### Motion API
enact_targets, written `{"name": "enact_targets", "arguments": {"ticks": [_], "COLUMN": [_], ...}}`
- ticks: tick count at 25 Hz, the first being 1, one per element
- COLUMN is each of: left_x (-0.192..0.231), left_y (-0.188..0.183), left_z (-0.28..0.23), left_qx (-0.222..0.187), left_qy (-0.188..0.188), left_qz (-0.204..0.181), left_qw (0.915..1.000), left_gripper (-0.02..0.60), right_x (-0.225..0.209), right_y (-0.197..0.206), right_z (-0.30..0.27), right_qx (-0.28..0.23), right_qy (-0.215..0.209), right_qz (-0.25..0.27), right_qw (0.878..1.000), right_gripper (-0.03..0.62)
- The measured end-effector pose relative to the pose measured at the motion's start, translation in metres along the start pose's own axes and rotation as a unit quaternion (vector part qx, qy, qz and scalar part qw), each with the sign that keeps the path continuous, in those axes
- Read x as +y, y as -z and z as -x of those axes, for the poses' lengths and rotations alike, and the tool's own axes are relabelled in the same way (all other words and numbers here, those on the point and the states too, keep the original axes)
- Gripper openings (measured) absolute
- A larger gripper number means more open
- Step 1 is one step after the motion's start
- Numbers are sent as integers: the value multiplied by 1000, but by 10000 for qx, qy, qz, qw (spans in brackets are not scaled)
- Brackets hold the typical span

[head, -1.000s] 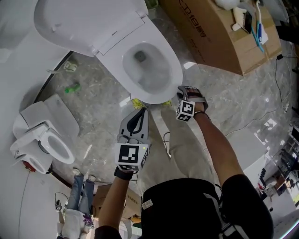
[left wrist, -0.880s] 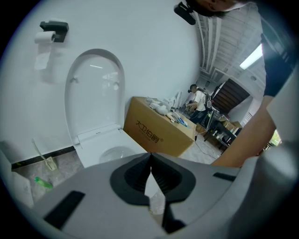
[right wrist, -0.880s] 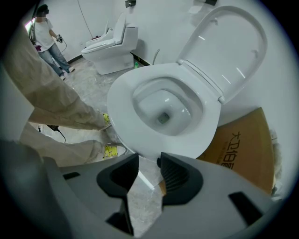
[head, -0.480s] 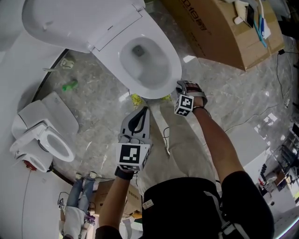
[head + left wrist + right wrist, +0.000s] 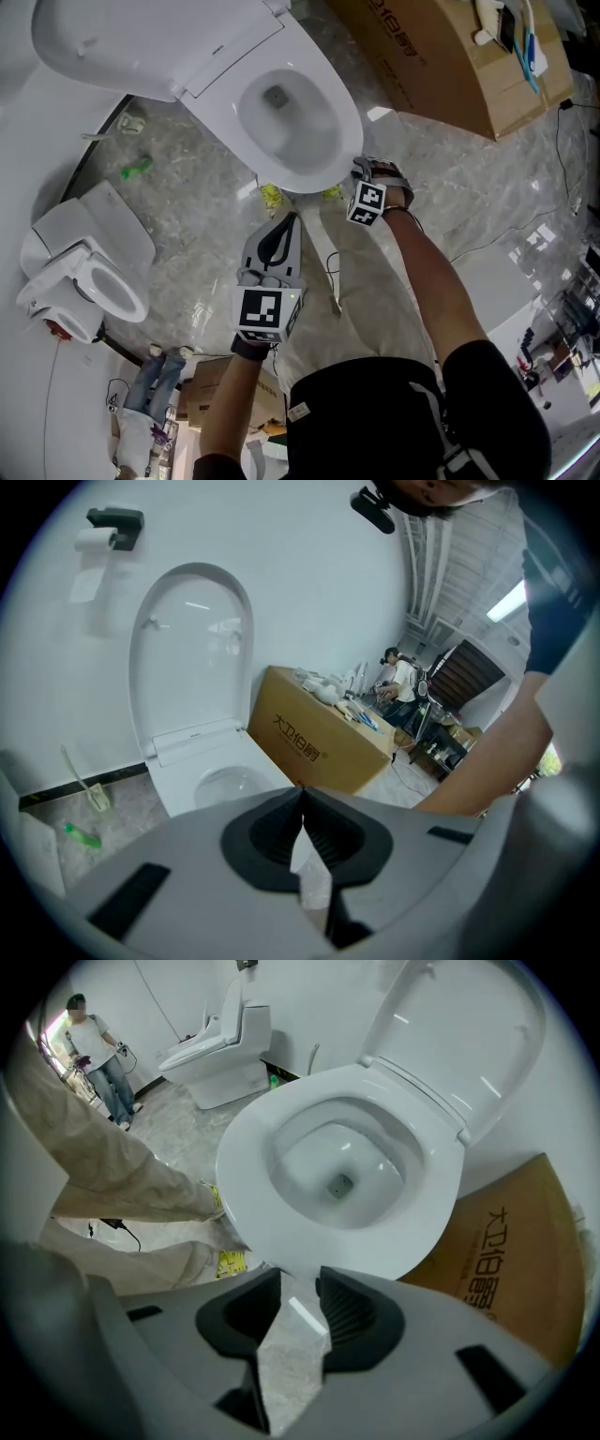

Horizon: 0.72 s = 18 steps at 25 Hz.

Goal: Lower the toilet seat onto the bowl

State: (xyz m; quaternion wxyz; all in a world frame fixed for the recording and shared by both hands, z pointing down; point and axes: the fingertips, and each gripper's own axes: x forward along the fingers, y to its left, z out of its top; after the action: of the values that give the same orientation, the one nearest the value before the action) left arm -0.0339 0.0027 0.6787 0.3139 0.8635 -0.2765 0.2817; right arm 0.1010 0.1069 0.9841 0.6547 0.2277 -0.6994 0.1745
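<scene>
The white toilet's seat ring (image 5: 349,131) lies flat around the bowl (image 5: 291,117), and the lid (image 5: 122,47) stands raised against the wall. My right gripper (image 5: 361,169) is at the front edge of the seat (image 5: 246,1162). Its jaws stand a little apart and are closing. Only floor shows between its jaws, with the rim just ahead of the right gripper's (image 5: 300,1277) tips. My left gripper (image 5: 286,220) hangs back over my legs, tips touching, and holds nothing. In the left gripper (image 5: 301,791) view the upright lid (image 5: 192,649) stands far ahead.
A large cardboard box (image 5: 441,66) stands right of the toilet, with small items on top. A second, smaller toilet (image 5: 84,272) sits at the left. A green bottle (image 5: 136,169) and litter lie on the marble floor. Cables (image 5: 525,225) trail at the right. Another person (image 5: 94,1054) stands far off.
The right gripper has edged a little closer to the front rim of the seat. The left gripper has stayed where it was.
</scene>
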Motion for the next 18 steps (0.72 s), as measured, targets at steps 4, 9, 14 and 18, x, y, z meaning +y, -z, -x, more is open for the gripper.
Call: {"name": "enact_targets", "arguments": {"ticks": [4, 9, 14, 18], "left_x": [0, 4, 2, 2], "left_y": [0, 3, 6, 7], "left_z": [0, -1, -2, -1], "left_qx": [-12, -32, -2, 11], "left_qy": [-7, -41, -51, -71], "left_qz": [11, 157, 81, 104], "left_qw": [10000, 9999, 10000, 9999], "left_gripper": [12, 12, 12, 12], "right_x": [-4, 1, -2, 0], "right_y": [-1, -3, -10, -12], "right_z": [-1, -7, -9, -16], "right_qx": [12, -15, -235, -76], "right_qy": [47, -103, 40, -21], "right_qz": [-81, -155, -392, -497], "right_qw": [10000, 9998, 9989, 9987], "right_gripper": [118, 92, -11, -11]}}
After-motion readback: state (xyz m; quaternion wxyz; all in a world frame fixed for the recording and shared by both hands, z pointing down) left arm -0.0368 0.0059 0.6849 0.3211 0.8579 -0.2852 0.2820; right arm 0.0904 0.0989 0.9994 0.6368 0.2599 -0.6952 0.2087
